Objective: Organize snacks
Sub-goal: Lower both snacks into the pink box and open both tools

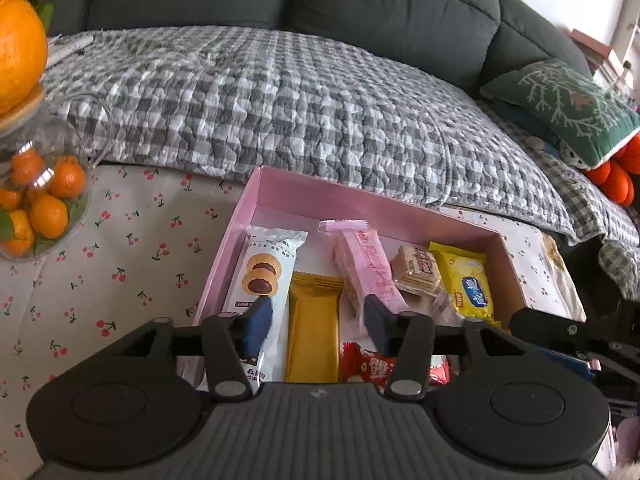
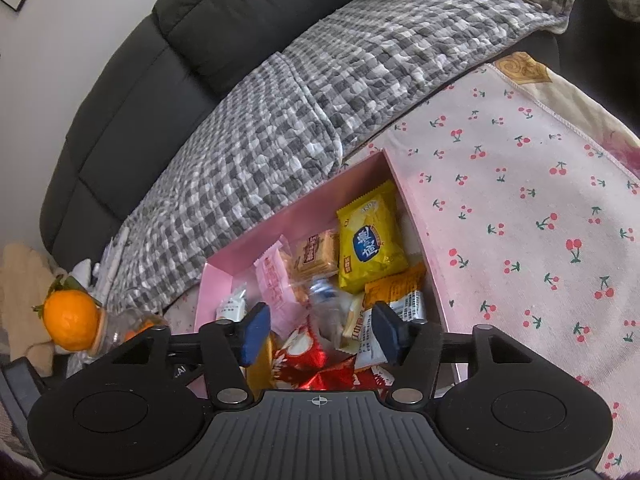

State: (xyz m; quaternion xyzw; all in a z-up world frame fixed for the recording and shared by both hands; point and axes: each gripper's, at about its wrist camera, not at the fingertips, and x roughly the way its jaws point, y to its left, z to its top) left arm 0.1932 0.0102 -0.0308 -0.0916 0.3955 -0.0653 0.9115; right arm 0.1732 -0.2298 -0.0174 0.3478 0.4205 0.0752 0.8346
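Note:
A pink box (image 1: 360, 202) on the cherry-print cloth holds several snacks: a white cookie pack (image 1: 264, 276), a mustard bar (image 1: 314, 328), a pink wafer pack (image 1: 360, 268), a clear cracker pack (image 1: 416, 272), a yellow pack (image 1: 468, 284) and a red pack (image 1: 368, 368). My left gripper (image 1: 318, 326) is open and empty over the box's near half, above the mustard bar. My right gripper (image 2: 320, 330) is open and empty over the same box (image 2: 280, 220), above the red pack (image 2: 316, 364). The yellow pack (image 2: 370, 240) lies beyond it.
A glass jar of small oranges (image 1: 36, 200) with a large orange (image 1: 18, 48) on its lid stands at the left of the cloth. A grey checked quilt (image 1: 280, 108) covers the sofa behind the box. A green cushion (image 1: 568, 108) lies at the far right.

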